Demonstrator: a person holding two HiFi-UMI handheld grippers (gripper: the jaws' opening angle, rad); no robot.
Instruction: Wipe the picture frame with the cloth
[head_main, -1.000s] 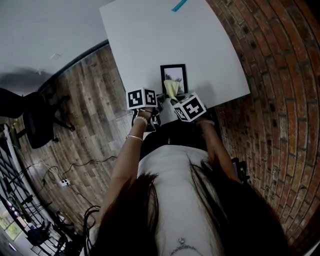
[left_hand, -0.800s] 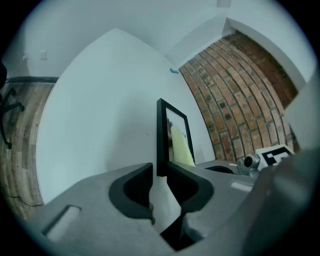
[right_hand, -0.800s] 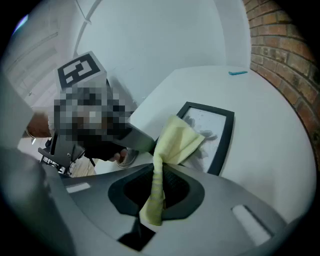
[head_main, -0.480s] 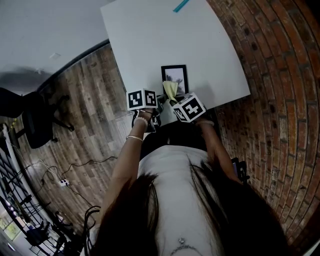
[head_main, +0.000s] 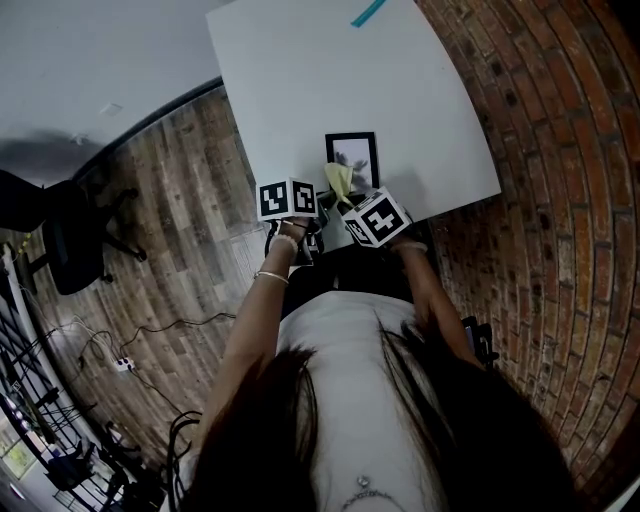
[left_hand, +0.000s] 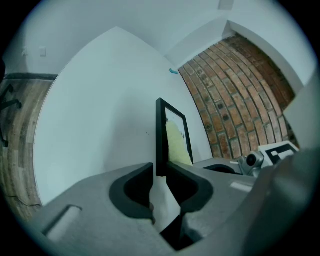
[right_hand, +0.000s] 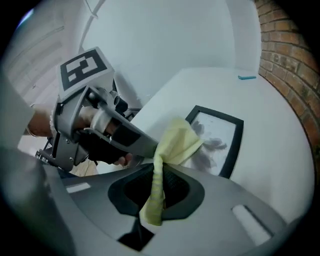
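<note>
A black picture frame lies on the white table near its front edge. My left gripper has the frame's near edge between its jaws. They have just been closing, and the pads sit against it. My right gripper is shut on a yellow cloth. The cloth hangs bunched from the jaws over the near corner of the frame. In the left gripper view the cloth rests on the glass.
A small teal object lies at the table's far edge. Brick surface borders the table on the right. On the left is wood floor with an office chair. The person's body is close to the table's front edge.
</note>
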